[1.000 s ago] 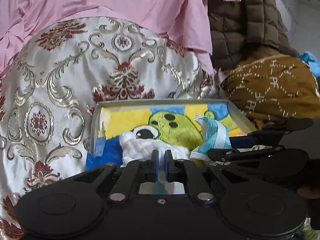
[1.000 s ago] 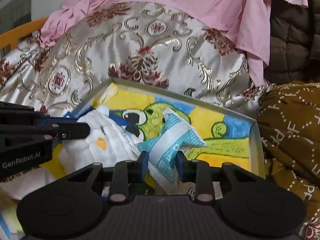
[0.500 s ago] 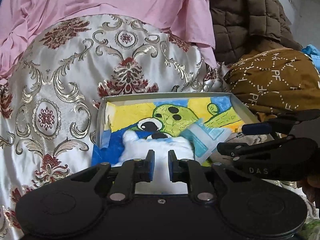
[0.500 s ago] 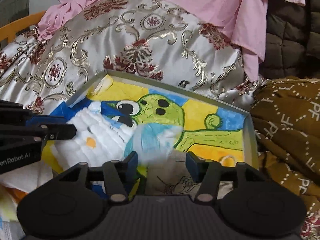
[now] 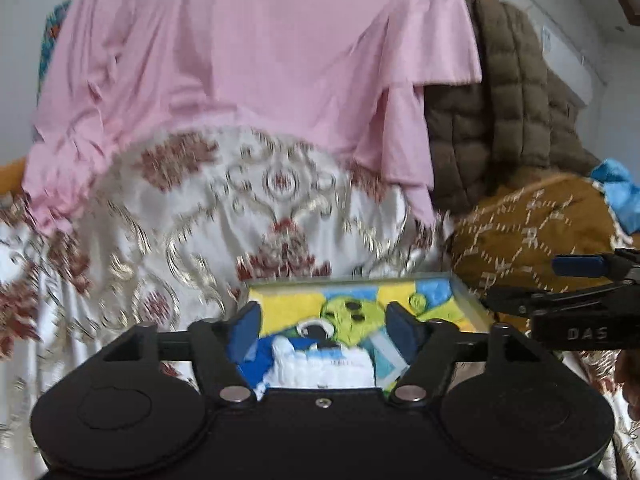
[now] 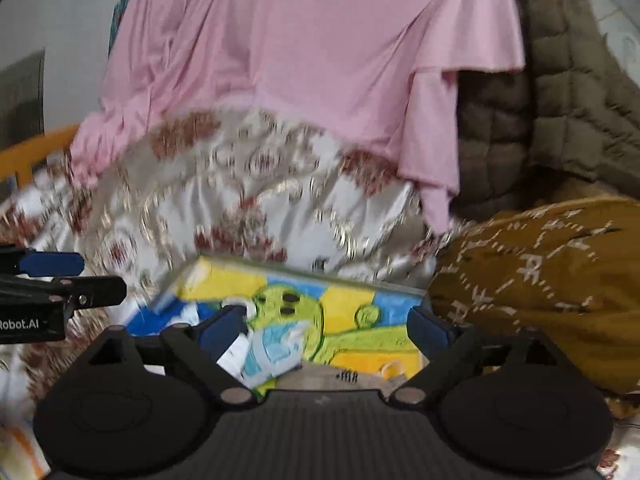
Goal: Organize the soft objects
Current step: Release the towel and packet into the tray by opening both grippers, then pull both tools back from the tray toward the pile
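A shallow box printed with a green cartoon figure lies on patterned fabric. In it rest a white padded soft item and a teal-and-white soft packet. My left gripper hovers above and behind the white item. Its jaws are opening and touch nothing. My right gripper hangs over the packet, its jaws also opening wide and clear of it. Each gripper shows side-on in the other's view: the right gripper, the left gripper. Both views are motion-blurred.
Behind the box a silver satin cloth with gold and red ornament rises, with a pink cloth draped above. A brown quilted jacket and a mustard patterned fabric fill the right. An orange wooden rail stands left.
Both grippers let go: the left released the white item, the right the teal packet, which dropped into the box. Both jaws spread wide and both grippers rose and drew back.
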`<action>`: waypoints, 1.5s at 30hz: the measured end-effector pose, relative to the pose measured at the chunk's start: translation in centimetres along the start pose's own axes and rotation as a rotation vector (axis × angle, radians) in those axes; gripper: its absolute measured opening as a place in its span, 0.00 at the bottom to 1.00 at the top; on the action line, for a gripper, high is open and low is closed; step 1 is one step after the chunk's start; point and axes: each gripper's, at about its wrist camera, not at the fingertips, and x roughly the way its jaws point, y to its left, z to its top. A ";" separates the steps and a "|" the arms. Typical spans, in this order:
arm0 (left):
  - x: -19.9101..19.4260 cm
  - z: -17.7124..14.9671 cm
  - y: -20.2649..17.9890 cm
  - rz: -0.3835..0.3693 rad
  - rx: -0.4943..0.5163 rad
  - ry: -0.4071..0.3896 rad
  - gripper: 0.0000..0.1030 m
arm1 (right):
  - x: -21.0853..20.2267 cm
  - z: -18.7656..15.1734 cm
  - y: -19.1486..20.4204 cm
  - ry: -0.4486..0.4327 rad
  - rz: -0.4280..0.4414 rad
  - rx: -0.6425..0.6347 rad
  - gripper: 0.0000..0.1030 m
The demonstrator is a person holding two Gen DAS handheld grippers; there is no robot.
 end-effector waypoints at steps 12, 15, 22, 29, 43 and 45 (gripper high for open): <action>-13.2 -0.2 -3.0 0.034 0.041 -0.224 0.99 | -15.0 0.4 1.1 -0.241 0.039 -0.046 1.00; -16.1 -1.4 -3.8 0.028 0.035 -0.256 0.99 | -18.6 -0.5 1.4 -0.287 0.021 -0.072 1.00; -21.4 -4.8 -5.9 -0.004 0.075 -0.246 0.99 | -24.9 -4.1 2.1 -0.332 -0.003 -0.097 1.00; -24.3 -8.9 -7.1 -0.043 0.097 -0.223 0.99 | -28.4 -8.6 2.8 -0.330 -0.038 -0.086 1.00; -24.1 -15.0 -7.2 -0.007 0.218 -0.071 0.99 | -26.6 -16.9 4.2 -0.164 -0.101 0.040 1.00; -23.9 -15.5 -7.0 0.001 0.212 -0.050 0.99 | -26.2 -17.5 4.2 -0.147 -0.102 0.050 1.00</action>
